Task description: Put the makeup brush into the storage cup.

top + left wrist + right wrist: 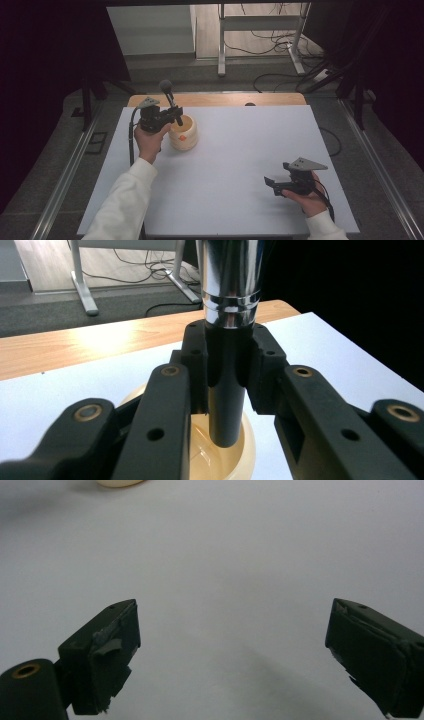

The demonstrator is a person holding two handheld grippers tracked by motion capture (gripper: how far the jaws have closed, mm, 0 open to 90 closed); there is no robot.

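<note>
A cream bowl [184, 135] stands on the white table top [240, 150] at the back left. My left gripper [175, 115] is shut on a rod-shaped tool [171, 100] with a round grey head. The tool stands tilted with its lower end inside the bowl. In the left gripper view the jaws of the left gripper [227, 365] clamp the tool's dark shaft [226, 405] below its chrome part, over the bowl's rim [250, 442]. My right gripper [270, 181] rests low at the front right, open, nothing between its fingers. The right gripper [232, 630] faces bare table.
A wooden strip [225, 99] runs along the far edge of the white top. Beyond it lie floor cables [280, 45] and a metal desk frame [222, 45]. Dark curtains flank both sides. The bowl's edge [120, 482] peeks in at the top of the right gripper view.
</note>
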